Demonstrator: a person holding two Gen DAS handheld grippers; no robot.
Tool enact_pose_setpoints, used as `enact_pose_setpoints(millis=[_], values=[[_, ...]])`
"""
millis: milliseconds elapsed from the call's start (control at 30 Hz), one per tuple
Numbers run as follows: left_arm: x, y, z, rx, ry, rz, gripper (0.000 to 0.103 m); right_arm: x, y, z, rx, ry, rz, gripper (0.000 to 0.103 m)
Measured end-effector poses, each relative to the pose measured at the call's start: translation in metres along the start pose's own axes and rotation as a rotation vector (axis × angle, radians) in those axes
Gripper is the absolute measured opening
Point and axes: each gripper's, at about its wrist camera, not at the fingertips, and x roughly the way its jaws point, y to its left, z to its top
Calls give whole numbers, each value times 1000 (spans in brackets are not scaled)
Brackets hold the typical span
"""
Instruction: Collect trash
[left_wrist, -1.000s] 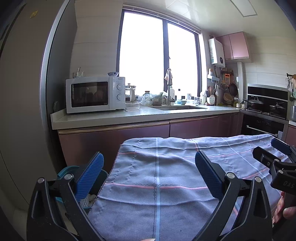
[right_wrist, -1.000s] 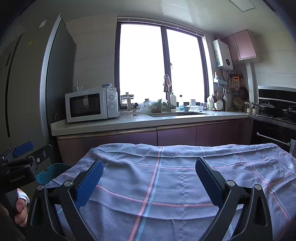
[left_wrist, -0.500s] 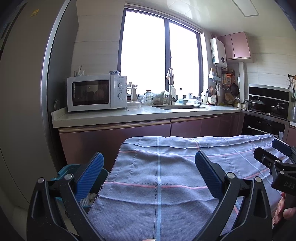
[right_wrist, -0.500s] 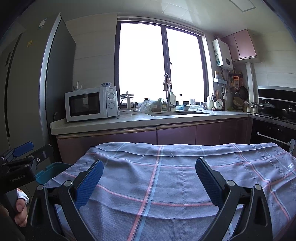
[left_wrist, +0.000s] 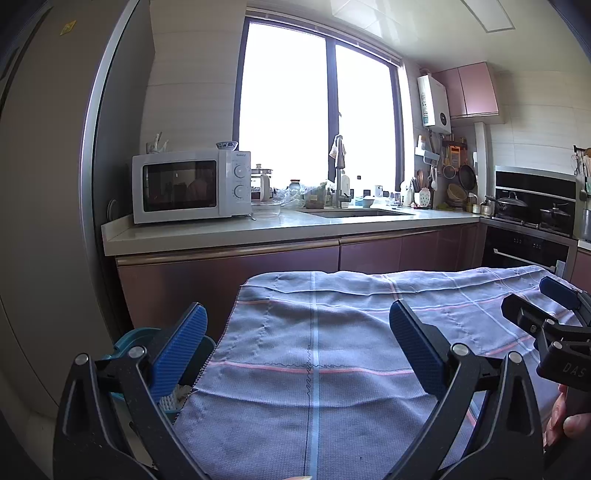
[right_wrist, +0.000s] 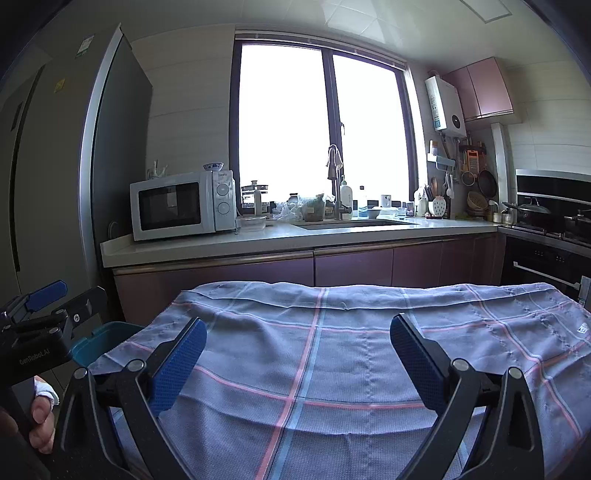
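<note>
Left wrist view shows the left gripper (left_wrist: 297, 349) with its blue-padded fingers spread wide and holding nothing, hovering over a checked cloth (left_wrist: 332, 354) that covers the table ahead of it; a teal bin (left_wrist: 127, 341) with something white inside sits low to that gripper's left, just off the cloth's edge. Right wrist view shows the right gripper (right_wrist: 298, 352) likewise spread apart and empty above the same cloth (right_wrist: 351, 343), with the bin (right_wrist: 99, 338) off to its left, the other gripper (right_wrist: 44, 325) beyond it, and no trash visible on the cloth.
</note>
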Motion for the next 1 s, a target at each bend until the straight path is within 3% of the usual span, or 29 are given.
enact_pose_setpoints(millis=[1000], values=[[3, 0, -1, 0, 2, -1, 97, 0, -1, 0, 4, -7, 1, 96]])
